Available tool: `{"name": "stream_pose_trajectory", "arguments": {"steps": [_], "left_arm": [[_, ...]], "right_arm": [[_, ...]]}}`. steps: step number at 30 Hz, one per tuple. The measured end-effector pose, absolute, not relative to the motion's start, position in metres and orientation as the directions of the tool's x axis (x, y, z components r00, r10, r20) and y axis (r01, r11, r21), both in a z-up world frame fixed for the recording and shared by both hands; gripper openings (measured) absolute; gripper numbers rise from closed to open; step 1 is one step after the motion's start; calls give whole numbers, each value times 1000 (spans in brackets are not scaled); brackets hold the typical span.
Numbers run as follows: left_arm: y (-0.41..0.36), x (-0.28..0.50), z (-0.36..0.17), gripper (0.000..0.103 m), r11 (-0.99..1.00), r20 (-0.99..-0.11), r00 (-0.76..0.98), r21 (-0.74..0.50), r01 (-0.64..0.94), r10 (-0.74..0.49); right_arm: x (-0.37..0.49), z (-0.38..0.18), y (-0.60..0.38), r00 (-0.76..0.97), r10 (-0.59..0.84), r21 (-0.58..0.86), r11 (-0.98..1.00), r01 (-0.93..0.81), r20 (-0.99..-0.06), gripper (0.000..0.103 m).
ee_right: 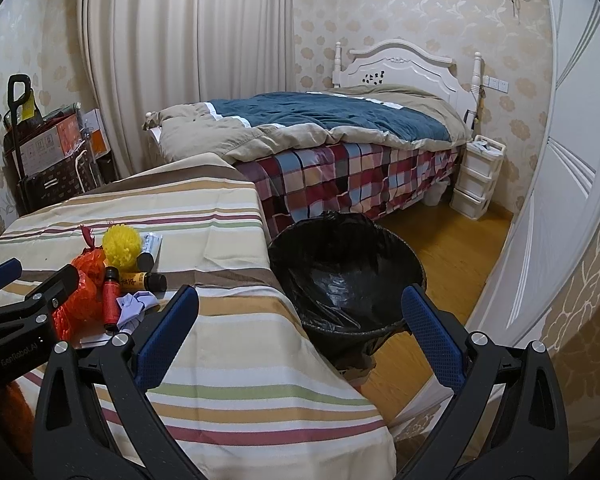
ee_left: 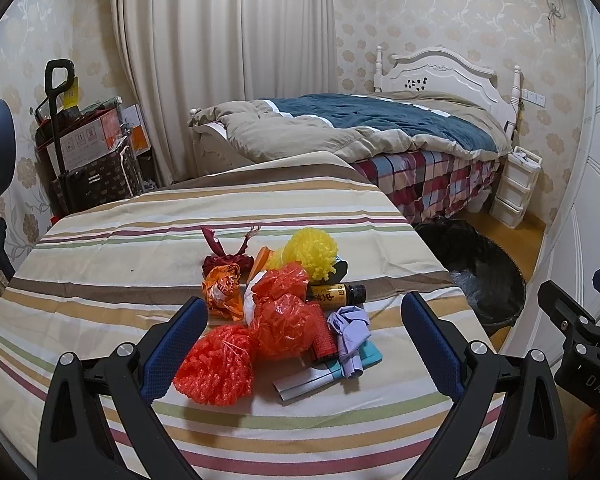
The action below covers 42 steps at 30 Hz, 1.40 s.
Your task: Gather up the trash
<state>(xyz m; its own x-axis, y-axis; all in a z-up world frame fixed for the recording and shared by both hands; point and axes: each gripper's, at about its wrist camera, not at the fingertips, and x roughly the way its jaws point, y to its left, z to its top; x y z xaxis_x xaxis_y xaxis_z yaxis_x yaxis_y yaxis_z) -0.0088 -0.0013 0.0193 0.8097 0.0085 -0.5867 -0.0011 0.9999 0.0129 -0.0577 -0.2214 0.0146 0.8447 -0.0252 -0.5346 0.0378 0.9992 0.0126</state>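
Both grippers, left (ee_left: pixel 304 340) and right (ee_right: pixel 300 336), gape empty; we judge grabbing the lower-centre trash pile (ee_left: pixel 276 320) comes next, then the bin (ee_right: pixel 344 276).

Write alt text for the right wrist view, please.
The open right gripper hovers over a striped table, beside a black-lined trash bin on the floor. Colourful trash lies at the left, a bed behind.

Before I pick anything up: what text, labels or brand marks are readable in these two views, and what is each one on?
"DAS": right gripper body, left wrist view.
"GenRobot.AI": left gripper body, right wrist view.
Yellow label on the brown bottle: characters, too blurred to read.
Orange wrapper: print unreadable.
Cardboard boxes: symbols too small.
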Motion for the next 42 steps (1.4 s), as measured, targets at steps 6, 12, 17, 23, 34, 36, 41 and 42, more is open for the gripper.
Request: {"name": "stream_pose_trajectory", "arguments": {"steps": [6,12,17,23,34,36,41,42], "left_arm": [[-1,-9,19,97,1000,-592,806,17,-2,11],[0,-8,18,97,1000,-591,806,18,-4,14],[-2,-9,17,97,1000,-590,807,19,-2,13],[-2,-9,16,97,1000,-590,808,20,-2,13],[-1,-10,14,97,1000,-589,808,21,-1,13],[-2,-10,14,97,1000,-589,808,22,0,13],[-2,-10,14,97,1000,-589,808,24,0,14],[-2,-10,14,97,1000,-588,809,24,-1,15]], "right_arm": [[-57,14,-221,844,-24,14,999,38,-536,99],[-57,14,-221,843,-24,15,999,38,-537,99],[-57,16,-221,843,-23,17,999,38,-538,99],[-58,10,-225,841,-25,15,999,39,-540,99],[-56,5,-222,839,-23,17,999,39,-544,99],[-57,4,-222,839,-23,17,999,39,-544,99],[-57,1,-220,837,-18,23,999,37,-546,99],[-58,0,-220,837,-18,23,999,37,-546,99]]}}
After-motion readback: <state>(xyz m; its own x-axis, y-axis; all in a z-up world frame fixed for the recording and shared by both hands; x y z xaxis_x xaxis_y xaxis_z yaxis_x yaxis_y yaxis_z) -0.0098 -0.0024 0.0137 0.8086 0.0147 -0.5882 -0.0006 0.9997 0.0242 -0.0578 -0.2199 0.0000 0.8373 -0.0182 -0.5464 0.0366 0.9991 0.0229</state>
